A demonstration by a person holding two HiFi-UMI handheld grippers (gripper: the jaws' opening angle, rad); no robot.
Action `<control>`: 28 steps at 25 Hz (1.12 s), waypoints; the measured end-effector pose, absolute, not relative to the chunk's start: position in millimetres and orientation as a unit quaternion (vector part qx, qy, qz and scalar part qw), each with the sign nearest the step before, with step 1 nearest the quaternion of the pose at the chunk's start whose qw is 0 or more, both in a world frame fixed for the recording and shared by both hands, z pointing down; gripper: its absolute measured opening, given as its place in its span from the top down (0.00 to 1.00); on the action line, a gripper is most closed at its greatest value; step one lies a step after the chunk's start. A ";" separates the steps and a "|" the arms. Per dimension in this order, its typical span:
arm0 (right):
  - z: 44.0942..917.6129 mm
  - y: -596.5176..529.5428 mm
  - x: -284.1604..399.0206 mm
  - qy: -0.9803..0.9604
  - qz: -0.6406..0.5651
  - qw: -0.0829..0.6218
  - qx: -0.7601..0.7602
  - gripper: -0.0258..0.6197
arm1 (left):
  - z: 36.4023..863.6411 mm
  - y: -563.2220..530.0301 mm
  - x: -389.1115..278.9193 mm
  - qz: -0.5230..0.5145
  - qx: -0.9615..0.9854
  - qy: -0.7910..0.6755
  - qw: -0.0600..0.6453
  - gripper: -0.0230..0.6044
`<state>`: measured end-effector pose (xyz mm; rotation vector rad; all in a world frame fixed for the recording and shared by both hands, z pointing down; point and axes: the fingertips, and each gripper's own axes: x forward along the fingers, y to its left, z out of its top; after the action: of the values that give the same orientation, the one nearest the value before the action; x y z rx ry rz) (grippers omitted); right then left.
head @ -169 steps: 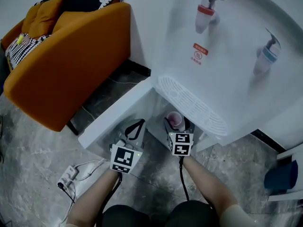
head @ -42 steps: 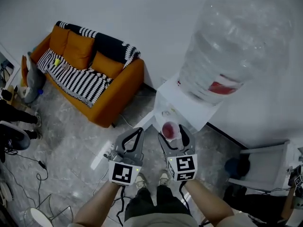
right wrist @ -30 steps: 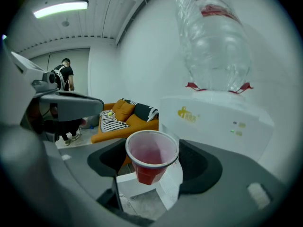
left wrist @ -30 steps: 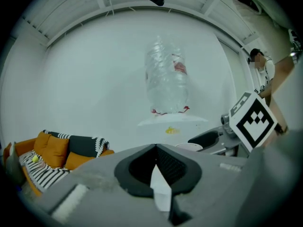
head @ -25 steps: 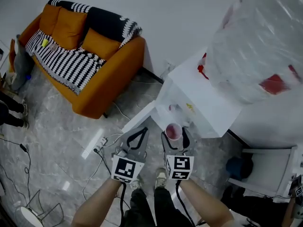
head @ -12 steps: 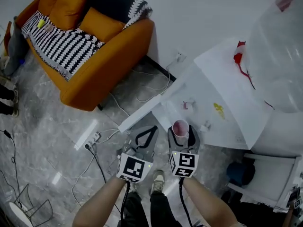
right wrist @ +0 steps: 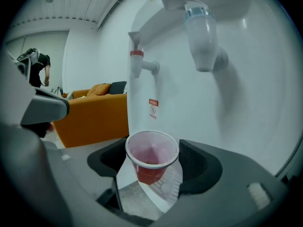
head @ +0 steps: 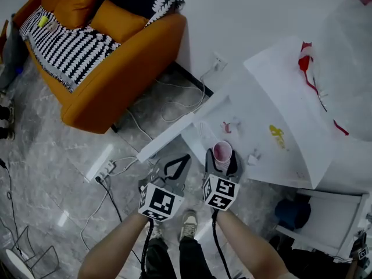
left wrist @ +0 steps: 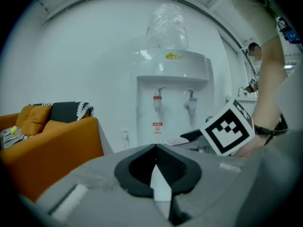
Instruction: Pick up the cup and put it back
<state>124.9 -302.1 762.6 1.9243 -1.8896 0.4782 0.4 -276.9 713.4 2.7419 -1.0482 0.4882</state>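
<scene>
cup [right wrist: 151,156] stayed clenched in the right hand-held gripper [head: 222,157], drawn closer to the water dispenser [head: 273,106] at frame right, so putting back looked near.

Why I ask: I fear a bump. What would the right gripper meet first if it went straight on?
Probably the white water dispenser's front panel, below the blue-capped tap. The translucent pink plastic cup clamped in the right gripper would likely touch first; depth is unclear.

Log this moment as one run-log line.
right tool: shut on cup | left tool: shut, empty | cup: upright, in front of water dispenser
</scene>
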 end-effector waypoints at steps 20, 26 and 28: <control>759.7 -286.0 118.2 -0.673 0.195 0.206 0.683 0.37 | 693.8 -280.2 0.9 0.141 0.913 -0.367 0.109 0.96; 735.3 -267.3 119.4 -0.661 0.207 0.213 0.689 0.37 | 663.7 -278.6 -14.2 0.150 0.910 -0.376 0.092 0.96; 723.1 -261.3 118.7 -0.663 0.209 0.215 0.686 0.37 | 652.1 -275.2 -16.0 0.151 0.910 -0.375 0.089 0.96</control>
<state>118.7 -261.3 723.1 1.9028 -1.8374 0.5788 -16.0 -275.2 652.1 2.7088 -1.1156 0.4487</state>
